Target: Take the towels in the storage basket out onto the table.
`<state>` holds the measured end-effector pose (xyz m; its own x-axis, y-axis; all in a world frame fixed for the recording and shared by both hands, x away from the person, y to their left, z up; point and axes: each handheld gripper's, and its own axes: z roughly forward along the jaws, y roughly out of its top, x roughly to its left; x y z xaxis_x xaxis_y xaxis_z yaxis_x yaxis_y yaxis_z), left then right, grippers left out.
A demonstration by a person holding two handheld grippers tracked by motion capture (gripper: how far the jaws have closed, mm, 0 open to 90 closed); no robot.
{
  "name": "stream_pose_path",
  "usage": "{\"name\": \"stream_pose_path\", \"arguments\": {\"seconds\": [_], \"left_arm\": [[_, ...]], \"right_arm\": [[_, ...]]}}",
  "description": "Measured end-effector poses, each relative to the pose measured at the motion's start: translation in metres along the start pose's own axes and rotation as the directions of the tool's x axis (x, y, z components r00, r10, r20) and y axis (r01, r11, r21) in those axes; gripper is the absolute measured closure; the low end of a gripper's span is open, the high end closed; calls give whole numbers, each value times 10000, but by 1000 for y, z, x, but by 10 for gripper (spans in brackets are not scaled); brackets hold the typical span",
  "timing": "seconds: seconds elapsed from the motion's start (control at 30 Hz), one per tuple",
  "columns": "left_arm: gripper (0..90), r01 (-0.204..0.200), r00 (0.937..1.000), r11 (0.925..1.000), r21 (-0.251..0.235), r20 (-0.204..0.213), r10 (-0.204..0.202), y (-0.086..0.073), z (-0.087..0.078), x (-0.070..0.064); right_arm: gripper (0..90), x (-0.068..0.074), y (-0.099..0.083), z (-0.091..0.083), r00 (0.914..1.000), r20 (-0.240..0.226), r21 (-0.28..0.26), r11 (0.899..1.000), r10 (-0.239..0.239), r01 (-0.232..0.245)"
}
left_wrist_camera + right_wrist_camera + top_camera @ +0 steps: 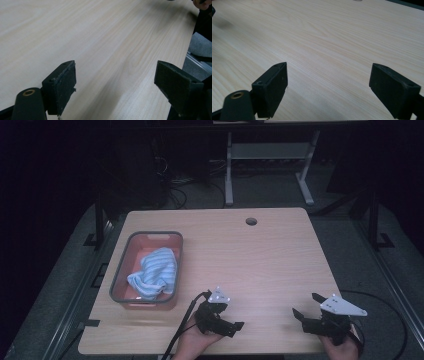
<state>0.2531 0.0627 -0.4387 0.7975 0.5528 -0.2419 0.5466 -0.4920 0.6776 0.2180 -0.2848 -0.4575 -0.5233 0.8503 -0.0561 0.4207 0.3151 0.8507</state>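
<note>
On the light wooden desk (260,265), a blue-and-white striped cloth (155,272) lies bunched inside a pink bin with a grey rim (131,240), which stands at the left side of the desk. The cloth fills the middle and near part of the bin, and a strip of the pink floor shows bare at the far end. The left gripper (231,326) is held near the front edge of the desk, just right of the bin's near corner and apart from it, turned so that it points toward the right; its fingers (61,88) are spread wide and released, with bare wood grain between them. The right gripper (306,306) is held well apart from it, near the front right corner, pointing up and to the left across the desk; its fingers (272,87) are likewise spread and grasp nothing. A round cable hole (251,221) sits near the far edge of the desk, and a black cable (187,320) trails from the left gripper down past the front edge.
</note>
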Motion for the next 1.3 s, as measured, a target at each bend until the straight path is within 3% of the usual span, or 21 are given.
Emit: {"name": "stream_pose_path", "arguments": {"seconds": [0.2,0.5,0.67,1.3], "left_arm": [[166,-13,10000,10000,-81,4,13,18,-9,7],[170,431,9985,9991,-26,332,-430,39,-14,15],[177,322,9991,9993,212,262,-328,47,-17,22],[179,295,9992,9995,63,276,-297,76,-42,38]], "right_arm": [[147,0,1,1,10000,25,-12,10000,52,-52],[147,1,1,2,10000,41,-43,10000,39,-39],[147,-1,0,4,9998,12,22,9998,212,-212],[147,-2,2,8,9994,159,-82,9994,323,-322]]}}
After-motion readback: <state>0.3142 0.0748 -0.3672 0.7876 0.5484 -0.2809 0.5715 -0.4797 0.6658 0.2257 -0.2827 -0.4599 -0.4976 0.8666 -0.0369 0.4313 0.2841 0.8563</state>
